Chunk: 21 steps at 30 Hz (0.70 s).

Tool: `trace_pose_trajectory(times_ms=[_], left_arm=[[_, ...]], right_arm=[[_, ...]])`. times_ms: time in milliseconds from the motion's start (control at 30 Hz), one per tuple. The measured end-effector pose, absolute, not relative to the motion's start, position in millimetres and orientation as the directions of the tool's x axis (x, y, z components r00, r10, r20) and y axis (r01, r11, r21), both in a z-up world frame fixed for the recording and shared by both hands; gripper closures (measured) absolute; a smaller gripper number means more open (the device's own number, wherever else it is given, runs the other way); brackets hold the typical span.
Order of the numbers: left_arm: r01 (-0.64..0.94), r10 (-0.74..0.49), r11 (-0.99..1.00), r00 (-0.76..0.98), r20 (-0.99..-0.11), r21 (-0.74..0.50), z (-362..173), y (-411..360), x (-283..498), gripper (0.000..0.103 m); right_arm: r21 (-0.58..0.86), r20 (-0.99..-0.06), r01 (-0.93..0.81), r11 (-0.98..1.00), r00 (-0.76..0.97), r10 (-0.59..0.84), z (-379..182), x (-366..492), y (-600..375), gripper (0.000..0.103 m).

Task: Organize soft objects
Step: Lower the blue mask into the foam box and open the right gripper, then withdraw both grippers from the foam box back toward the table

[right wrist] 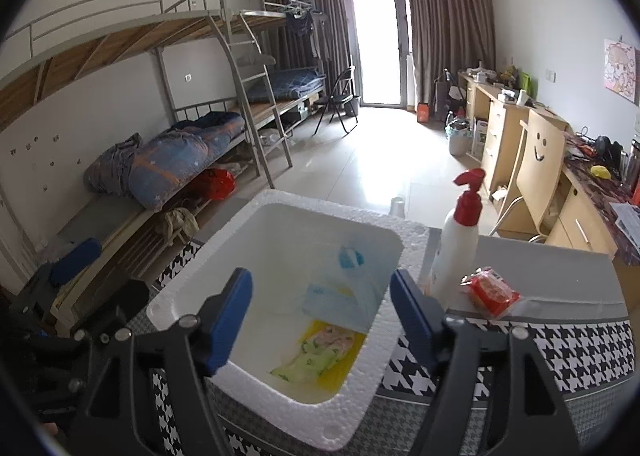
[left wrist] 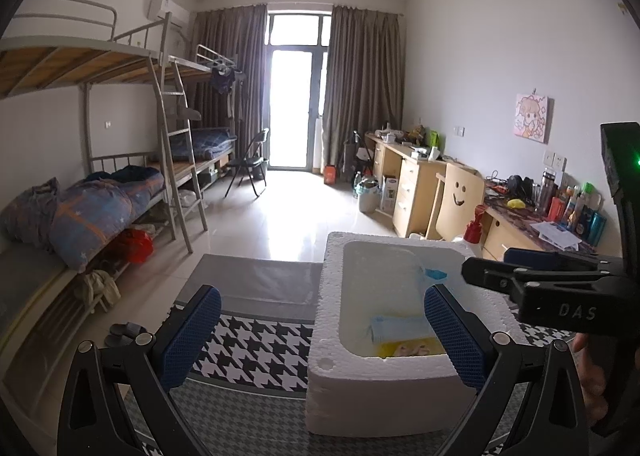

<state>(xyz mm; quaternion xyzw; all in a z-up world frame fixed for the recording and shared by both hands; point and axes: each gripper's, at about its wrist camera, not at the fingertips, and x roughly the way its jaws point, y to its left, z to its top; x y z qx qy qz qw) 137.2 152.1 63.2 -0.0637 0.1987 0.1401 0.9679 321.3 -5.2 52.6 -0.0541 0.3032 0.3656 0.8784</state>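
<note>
Left gripper (left wrist: 322, 330): fingers spread wide, empty, held at the near left side of the foam box (right wrist: 192, 292). Box contents, near to far: yellow-green packet (right wrist: 320, 356), pale blue pack (right wrist: 332, 302), clear bag with a blue piece (right wrist: 352, 258). Right gripper (right wrist: 320, 316): fingers also apart, holding nothing, over the box opening. Right of the box on the desk (right wrist: 560, 264): pump bottle (right wrist: 456, 252), then a red packet (right wrist: 492, 292) not yet binned. Judged mostly done; red packet looks left.

We note a shared dorm room: metal bunk beds (left wrist: 120, 127) at left, wooden desks (left wrist: 416, 179) along the right wall, curtained balcony door (left wrist: 294, 95) at centre.
</note>
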Motion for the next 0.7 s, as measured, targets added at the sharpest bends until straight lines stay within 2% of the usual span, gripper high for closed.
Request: trace_pose_trajectory(times_ms=[200, 467, 700], left_arm=[[-0.291, 0.245, 0.955, 0.886, -0.393, -0.059, 66.4, 149.3, 136.2, 0.001], [-0.284, 0.243, 0.957, 0.894, -0.377, -0.055, 70.5, 140.7, 133.0, 0.001], [-0.277, 0.241, 0.959, 0.899, -0.366, -0.05, 74.2, 133.9, 130.1, 0.001]], right_arm=[[0.129, -0.55, -0.666, 0.735, 0.569, 0.612, 57.1, 318.7, -15.0, 0.027], [0.104, -0.504, -0.659, 0.745, 0.611, 0.61, 64.2, 308.6, -25.3, 0.012], [0.102, -0.474, -0.654, 0.749, 0.63, 0.615, 69.0, 303.3, -34.9, 0.011]])
